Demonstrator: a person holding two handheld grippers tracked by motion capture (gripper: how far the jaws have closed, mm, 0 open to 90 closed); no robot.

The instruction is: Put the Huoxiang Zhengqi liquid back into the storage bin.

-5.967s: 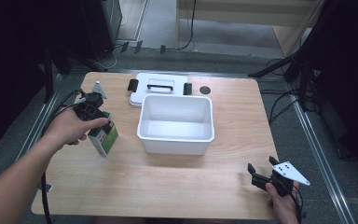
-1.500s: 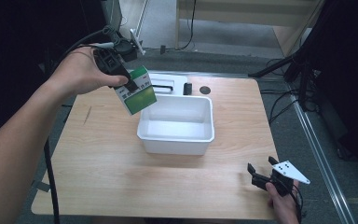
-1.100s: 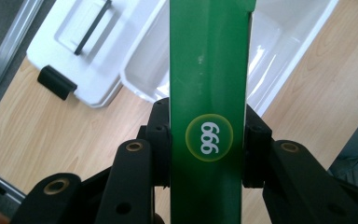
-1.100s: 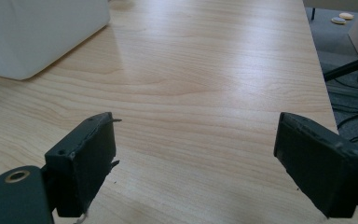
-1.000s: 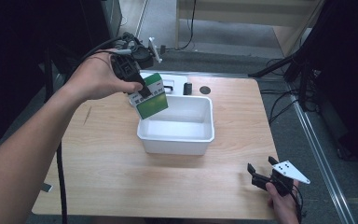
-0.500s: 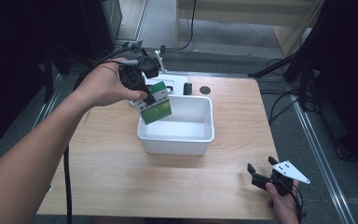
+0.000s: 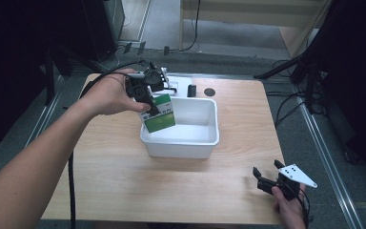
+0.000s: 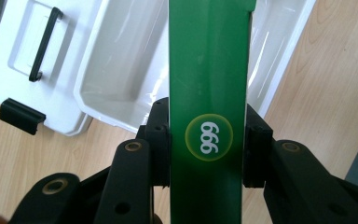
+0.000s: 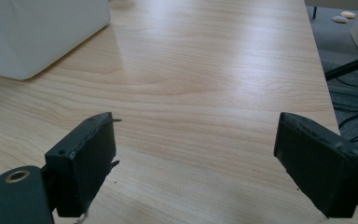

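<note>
Nearest you, at the near right corner of the wooden table, your right gripper sits low with its jaws spread wide and nothing between them; in the right gripper view the two black pads frame only bare wood, with a corner of the white bin at the far left. That hand has no part in the work at this moment.

Farther in, your left gripper has its jaws clamped on the narrow sides of the green box. In the left gripper view the pads press against both edges of the box, just beside the round yellow sticker. You hold it tilted over the near left corner of the white bin, its lower end about level with the rim; whether it has already dipped inside is hard to tell from above.

So the pickup and carry look done. What is left, as far as I can judge, is to lower the box into the bin, which looks empty, and let go.

Beyond the bin, the white lid with its black handle lies flat on the far side of the table, so closing up may follow.
</note>
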